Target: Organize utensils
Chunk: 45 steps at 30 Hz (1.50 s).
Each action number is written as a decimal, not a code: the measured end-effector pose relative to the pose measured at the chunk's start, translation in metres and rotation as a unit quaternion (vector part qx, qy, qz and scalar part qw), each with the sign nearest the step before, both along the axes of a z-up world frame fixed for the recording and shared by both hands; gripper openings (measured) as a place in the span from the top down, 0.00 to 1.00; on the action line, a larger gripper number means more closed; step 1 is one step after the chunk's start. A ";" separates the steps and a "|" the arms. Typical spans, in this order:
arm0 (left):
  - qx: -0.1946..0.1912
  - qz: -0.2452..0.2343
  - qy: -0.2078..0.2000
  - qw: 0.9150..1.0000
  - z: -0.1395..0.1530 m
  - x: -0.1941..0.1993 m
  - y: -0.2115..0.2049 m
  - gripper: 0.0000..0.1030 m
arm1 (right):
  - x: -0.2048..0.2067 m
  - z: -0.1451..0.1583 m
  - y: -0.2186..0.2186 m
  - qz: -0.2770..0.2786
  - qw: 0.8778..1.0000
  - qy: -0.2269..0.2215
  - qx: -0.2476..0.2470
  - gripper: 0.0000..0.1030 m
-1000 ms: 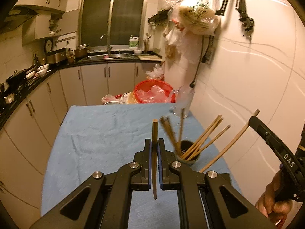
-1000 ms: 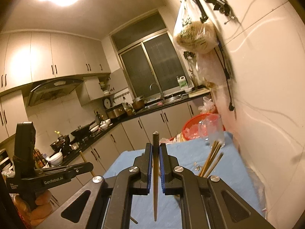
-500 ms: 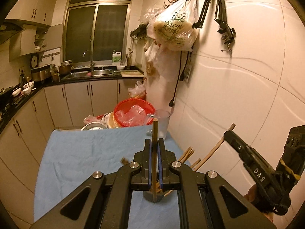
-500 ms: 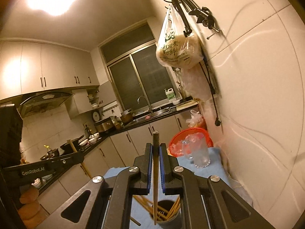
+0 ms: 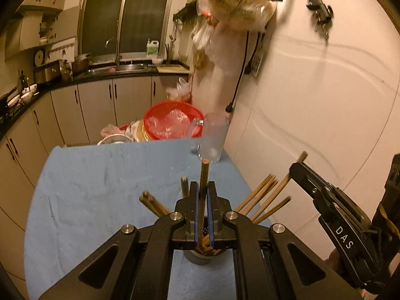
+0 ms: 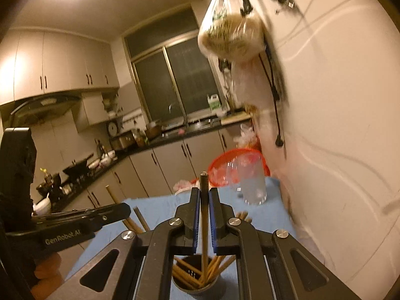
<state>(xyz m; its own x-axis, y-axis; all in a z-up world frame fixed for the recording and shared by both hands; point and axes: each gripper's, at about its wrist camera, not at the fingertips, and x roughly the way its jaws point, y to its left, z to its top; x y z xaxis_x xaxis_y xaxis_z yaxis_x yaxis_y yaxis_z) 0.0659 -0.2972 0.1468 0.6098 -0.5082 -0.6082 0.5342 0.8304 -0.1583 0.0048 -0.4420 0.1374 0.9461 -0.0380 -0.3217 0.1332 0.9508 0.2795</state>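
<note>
Covering the table (image 5: 82, 190) is a blue cloth, soft, a little stained and creased, and since a second ago both cameras have swung from a high look across the kitchen down onto the dark round holder (image 6: 195, 283) near the cloth's right edge, so by my reading the drop is close. Behind it at the far end stand a red mesh basket (image 5: 175, 115) stuffed with crinkled clear plastic and a smooth transparent glass (image 5: 212, 137), neither disturbed. The holder, a small perforated cylinder, now sits directly below each gripper where half a second ago it lay lower and off-centre in view. The left gripper (image 5: 202, 212) is pinching one straight wooden chopstick (image 5: 203, 195) upright, its lower end reaching the holder's mouth. The right gripper (image 6: 204, 215) has its blue pads slightly apart around its own chopstick (image 6: 204, 212), whose tip is already down among the others, so release looks under way, though I cannot tell whether the pads touch it. Slim tan chopsticks (image 5: 262, 205) fan out loosely from the holder.
</note>
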 end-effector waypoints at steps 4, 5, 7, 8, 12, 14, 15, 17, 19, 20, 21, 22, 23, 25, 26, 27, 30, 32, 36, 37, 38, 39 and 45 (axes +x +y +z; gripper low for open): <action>-0.002 -0.009 0.003 1.000 -0.005 -0.001 0.003 0.94 | 0.006 -0.011 -0.001 0.005 1.000 0.026 0.011 0.89; -0.003 -0.011 0.002 1.000 -0.003 -0.002 0.004 0.94 | 0.004 -0.010 -0.002 0.004 1.000 0.028 0.014 0.88; -0.010 -0.014 -0.002 1.000 0.003 -0.006 0.010 0.93 | 0.000 -0.005 -0.005 0.001 1.000 0.024 0.017 0.81; -0.013 -0.015 -0.005 1.000 0.006 -0.008 0.013 0.90 | -0.005 -0.002 -0.005 0.000 1.000 0.019 0.017 0.79; -0.033 0.005 -0.040 0.999 0.022 -0.026 0.037 0.74 | -0.031 0.017 -0.005 -0.013 1.000 -0.013 0.013 0.72; -0.035 0.020 -0.063 0.997 0.027 -0.036 0.050 0.58 | -0.047 0.025 -0.002 -0.023 0.999 -0.028 0.012 0.60; -0.036 0.031 -0.080 0.996 0.029 -0.045 0.058 0.41 | -0.054 0.028 -0.001 -0.031 0.999 -0.033 0.009 0.40; -0.032 0.051 -0.112 0.992 0.030 -0.059 0.070 0.26 | -0.070 0.028 0.007 -0.052 0.998 -0.042 -0.005 0.28; -0.017 0.072 -0.146 0.987 0.024 -0.075 0.080 0.19 | -0.080 0.023 0.017 -0.073 0.997 -0.034 -0.021 0.27; -0.006 0.081 -0.157 0.984 0.018 -0.083 0.084 0.14 | -0.085 0.016 0.023 -0.085 0.996 -0.021 -0.025 0.26; 0.002 0.084 -0.163 0.983 0.012 -0.089 0.088 0.11 | -0.087 0.010 0.027 -0.091 0.995 -0.008 -0.026 0.26; 0.014 0.088 -0.165 0.982 0.002 -0.096 0.093 0.11 | -0.089 0.000 0.033 -0.098 0.995 0.011 -0.026 0.25; 0.025 0.093 -0.166 0.981 -0.005 -0.101 0.095 0.10 | -0.091 -0.006 0.037 -0.104 0.994 0.025 -0.027 0.24; 0.058 0.110 -0.168 0.978 -0.022 -0.108 0.099 0.07 | -0.094 -0.023 0.050 -0.126 0.989 0.070 -0.043 0.21; 0.071 0.119 -0.169 0.976 -0.029 -0.111 0.100 0.07 | -0.096 -0.034 0.058 -0.142 0.983 0.097 -0.058 0.21; 0.083 0.125 -0.171 0.974 -0.035 -0.113 0.101 0.07 | -0.097 -0.040 0.063 -0.154 0.979 0.114 -0.068 0.21; 0.109 0.131 -0.156 0.973 -0.050 -0.121 0.107 0.07 | -0.110 -0.056 0.079 -0.181 0.968 0.147 -0.088 0.21; 0.110 0.129 -0.147 0.975 -0.057 -0.128 0.113 0.06 | -0.122 -0.060 0.089 -0.201 0.961 0.157 -0.103 0.21; 0.103 0.123 -0.112 0.981 -0.066 -0.130 0.124 0.06 | -0.143 -0.067 0.105 -0.220 0.955 0.154 -0.122 0.20; 0.105 0.128 -0.108 0.980 -0.067 -0.130 0.127 0.06 | -0.145 -0.067 0.107 -0.216 0.956 0.155 -0.123 0.20; 0.109 0.135 -0.106 0.979 -0.068 -0.129 0.128 0.06 | -0.145 -0.067 0.111 -0.212 0.956 0.158 -0.124 0.20; 0.114 0.143 -0.104 0.978 -0.069 -0.128 0.131 0.06 | -0.144 -0.067 0.112 -0.212 0.956 0.161 -0.125 0.20; 0.127 0.164 -0.117 0.971 -0.076 -0.134 0.139 0.06 | -0.145 -0.066 0.123 -0.208 0.956 0.157 -0.137 0.20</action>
